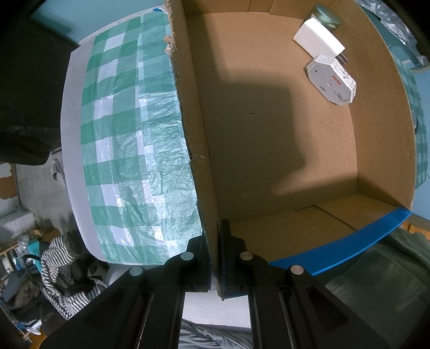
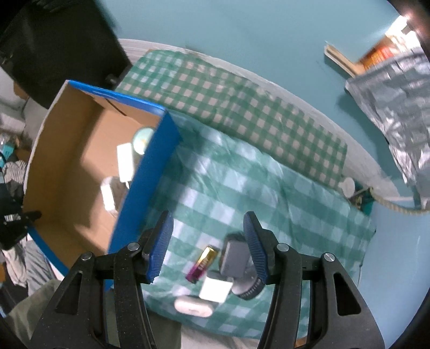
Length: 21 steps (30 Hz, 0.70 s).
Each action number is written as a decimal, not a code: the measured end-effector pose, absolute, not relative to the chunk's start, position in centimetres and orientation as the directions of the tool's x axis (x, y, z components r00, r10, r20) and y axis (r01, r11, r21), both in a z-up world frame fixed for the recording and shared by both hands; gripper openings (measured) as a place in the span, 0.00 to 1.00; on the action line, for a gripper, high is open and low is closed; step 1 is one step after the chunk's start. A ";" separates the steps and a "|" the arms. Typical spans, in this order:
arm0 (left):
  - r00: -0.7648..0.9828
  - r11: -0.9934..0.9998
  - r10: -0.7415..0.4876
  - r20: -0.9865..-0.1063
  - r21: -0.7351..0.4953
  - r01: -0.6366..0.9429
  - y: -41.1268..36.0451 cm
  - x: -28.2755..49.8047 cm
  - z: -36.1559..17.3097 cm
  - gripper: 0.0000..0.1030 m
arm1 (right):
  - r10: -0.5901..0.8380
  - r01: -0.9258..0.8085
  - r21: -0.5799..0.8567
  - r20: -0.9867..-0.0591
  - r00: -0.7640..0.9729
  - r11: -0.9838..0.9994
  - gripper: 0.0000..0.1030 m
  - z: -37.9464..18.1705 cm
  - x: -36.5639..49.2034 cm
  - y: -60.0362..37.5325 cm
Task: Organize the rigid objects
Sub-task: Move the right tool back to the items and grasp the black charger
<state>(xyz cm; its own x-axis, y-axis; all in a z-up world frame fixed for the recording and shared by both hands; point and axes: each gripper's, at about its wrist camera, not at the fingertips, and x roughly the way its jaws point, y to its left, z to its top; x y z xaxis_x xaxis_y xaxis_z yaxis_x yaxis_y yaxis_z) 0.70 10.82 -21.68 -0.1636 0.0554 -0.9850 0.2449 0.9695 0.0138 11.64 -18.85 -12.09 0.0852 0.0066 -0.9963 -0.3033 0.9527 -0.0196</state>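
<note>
The left gripper (image 1: pixel 217 257) is seen with its fingers pinching the near wall of the cardboard box (image 1: pixel 204 166), 1 finger on each side of the wall. Inside the box, against the far corner, 3 things are gathered: a white charger block (image 1: pixel 318 37), an octagonal white case (image 1: pixel 332 79) touching it, and a round tin (image 1: pixel 325 14) partly hidden behind the charger. The rest of the box floor is bare. The box is set on a green checked cloth (image 1: pixel 126 139).

The right gripper (image 2: pixel 208 241) is held above the cloth beside the box's blue outer wall (image 2: pixel 145 177), its fingers spread with nothing between them. Below it, a loose cluster of things lies on the cloth: a gold and purple battery (image 2: pixel 203 264), a grey block (image 2: pixel 233 259), a white cube (image 2: pixel 216 290), a white oval case (image 2: pixel 193 308) and a round dark-rimmed piece (image 2: pixel 248 288), only partly seen behind the right finger. The view is blurred. A crumpled silver bag (image 2: pixel 397 107) is seen well apart from the cluster.
</note>
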 end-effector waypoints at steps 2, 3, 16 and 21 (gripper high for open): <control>-0.164 0.969 0.057 -0.985 0.015 0.247 10.7 0.7 -21.6 0.05 | 0.010 -0.280 -0.012 -0.997 0.074 0.960 0.52 -12.5 11.2 -19.9; -0.164 0.969 0.057 -0.985 0.015 0.249 10.7 0.7 -21.6 0.05 | 0.009 -0.271 -0.010 -0.998 0.068 0.963 0.53 -12.6 11.0 -20.3; -0.163 0.969 0.058 -0.985 0.016 0.247 10.6 0.5 -21.3 0.05 | 0.008 -0.194 0.012 -1.000 -0.022 0.981 0.52 -18.6 9.4 -24.4; -0.163 0.970 0.056 -0.985 0.015 0.243 10.7 0.4 -21.2 0.05 | 0.010 -0.182 0.021 -0.998 -0.062 0.983 0.52 -21.4 9.0 -25.2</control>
